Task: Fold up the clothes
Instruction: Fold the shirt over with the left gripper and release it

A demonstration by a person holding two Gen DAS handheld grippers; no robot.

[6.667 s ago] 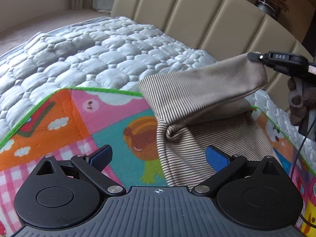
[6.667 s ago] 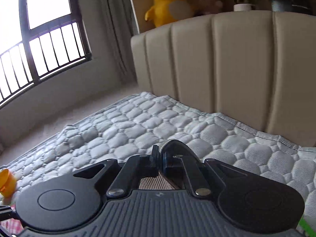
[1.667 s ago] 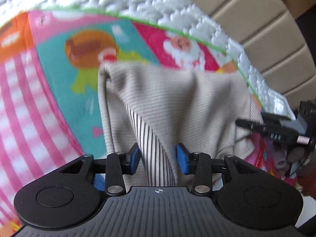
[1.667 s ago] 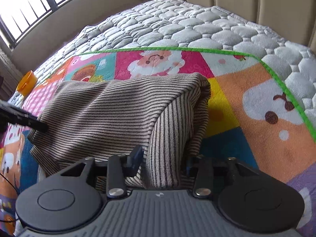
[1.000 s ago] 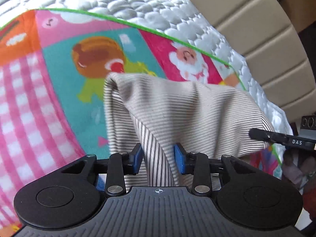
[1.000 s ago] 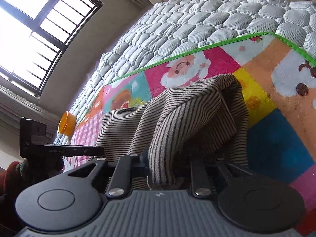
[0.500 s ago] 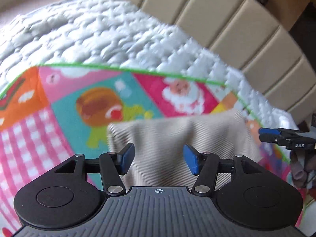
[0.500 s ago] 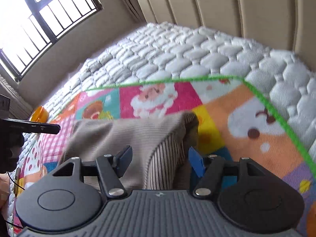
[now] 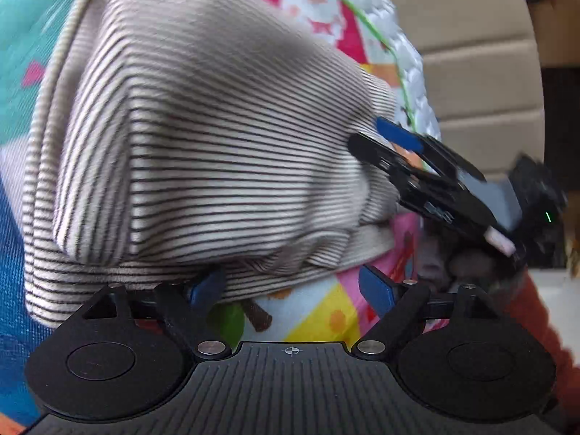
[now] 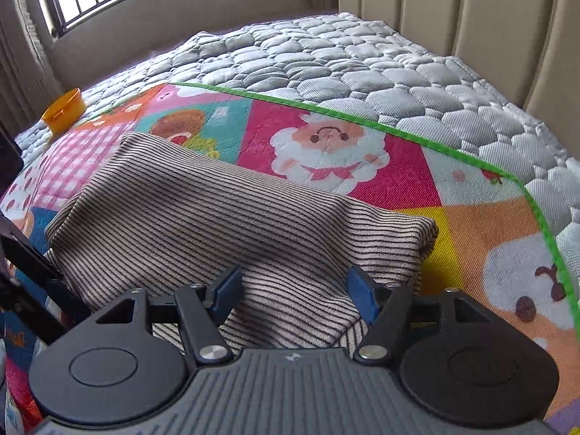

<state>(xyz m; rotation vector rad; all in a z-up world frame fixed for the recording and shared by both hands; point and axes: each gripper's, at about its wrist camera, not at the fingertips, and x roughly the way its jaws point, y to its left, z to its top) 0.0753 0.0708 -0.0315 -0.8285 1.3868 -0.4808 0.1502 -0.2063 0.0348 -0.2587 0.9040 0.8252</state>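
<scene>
A beige garment with thin dark stripes [image 10: 224, 217] lies folded in a low heap on the colourful play mat [image 10: 471, 224]. My right gripper [image 10: 294, 291] is open at the garment's near edge, and the cloth lies under its blue pads [image 10: 226, 288] without being pinched. The garment [image 9: 203, 137] fills the blurred left wrist view. My left gripper [image 9: 290, 288] hangs close over its hem with jaws opening. The hem brushes the left pad [image 9: 203, 286], and mostly mat shows in the gap. The right gripper [image 9: 395, 145] appears at the garment's far side.
The mat lies on a grey quilted mattress [image 10: 344, 54] against a beige padded headboard [image 10: 471, 18]. An orange bowl [image 10: 63, 110] sits at the far left of the mattress. A person's hand and rust sleeve [image 9: 525, 308] hold the right gripper.
Both grippers were shut on the garment's corners a second ago and have let go. The cloth now rests on the mat. The left gripper has dropped close to it and rolled.
</scene>
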